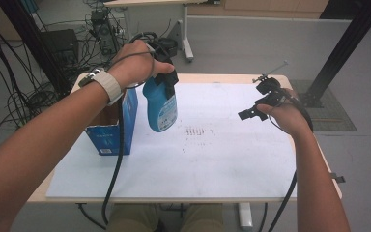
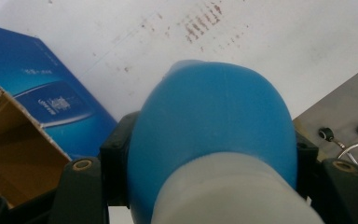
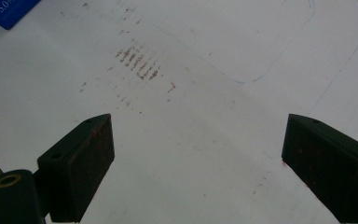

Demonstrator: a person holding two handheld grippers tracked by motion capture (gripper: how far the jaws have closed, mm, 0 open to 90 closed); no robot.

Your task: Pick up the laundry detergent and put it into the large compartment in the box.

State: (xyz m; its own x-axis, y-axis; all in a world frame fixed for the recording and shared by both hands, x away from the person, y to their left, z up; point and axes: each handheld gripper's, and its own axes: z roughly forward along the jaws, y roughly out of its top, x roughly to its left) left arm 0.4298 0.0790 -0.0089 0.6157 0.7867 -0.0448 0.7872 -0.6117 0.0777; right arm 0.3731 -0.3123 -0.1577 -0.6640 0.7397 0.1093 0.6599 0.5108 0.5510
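One blue bottle (image 1: 160, 108), white neck, rounded body, label on front

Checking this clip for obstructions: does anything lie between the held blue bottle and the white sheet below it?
Nothing visible does. The left gripper holds the blue bottle above the white sheet, beside the open blue box; the stretch under it is bare but for faint marks.

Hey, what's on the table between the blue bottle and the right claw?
Nothing stands there. In the high view, only bare white sheet with a patch of reddish smudges lies between the blue bottle and the right claw.
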